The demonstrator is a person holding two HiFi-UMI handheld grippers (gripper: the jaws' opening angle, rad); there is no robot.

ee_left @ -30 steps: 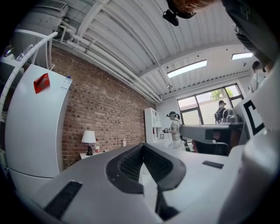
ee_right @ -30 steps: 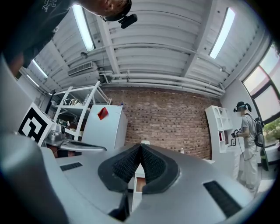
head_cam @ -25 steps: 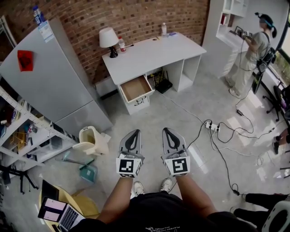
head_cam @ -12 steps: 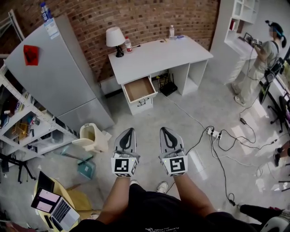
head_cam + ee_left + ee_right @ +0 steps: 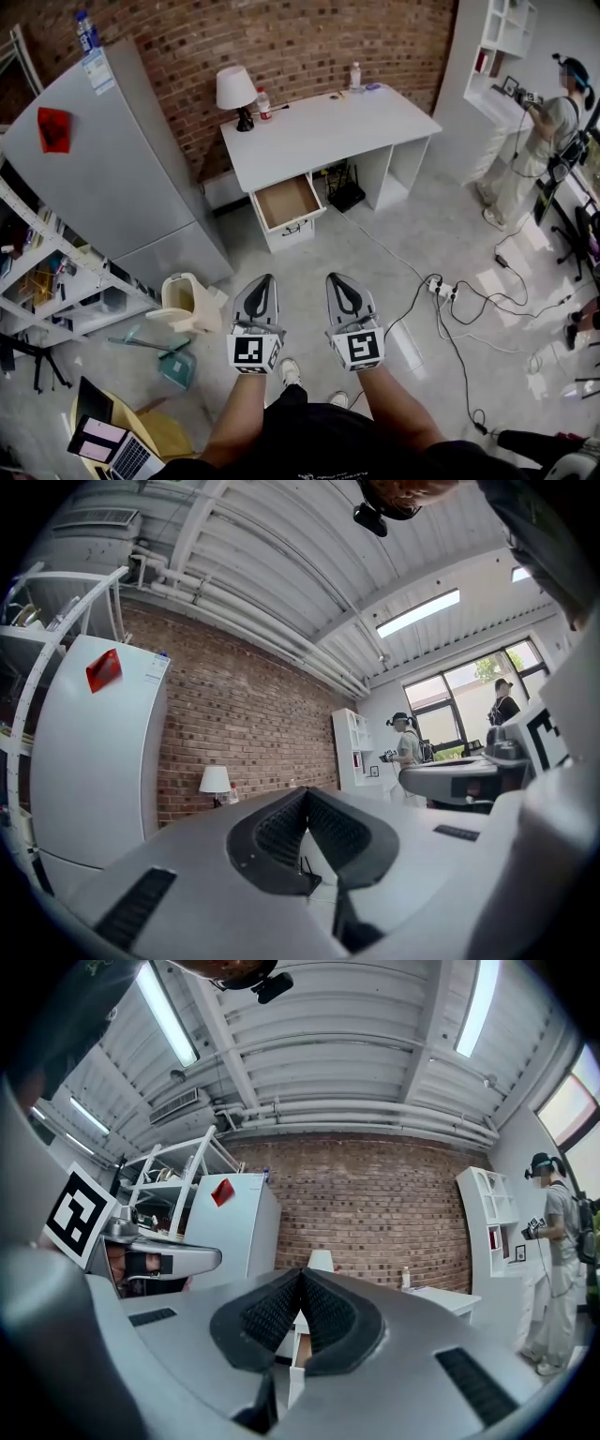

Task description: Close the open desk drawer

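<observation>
1. One open drawer [image 5: 288, 201] sat at the upper centre of the head view, pulled out beneath the one white table [image 5: 328, 127].
2. It lay well above the two pairs of fingers [image 5: 272, 836], apart from both.
3. On the left gripper [image 5: 263, 281] and the right gripper [image 5: 336, 279] the fingers were pressed together, holding nothing.

I hold my left gripper [image 5: 260, 302] and right gripper [image 5: 345, 297] side by side in front of me, forearms stretched forward. Both point about level. The jaws of each are pressed together at the tips, empty.
</observation>
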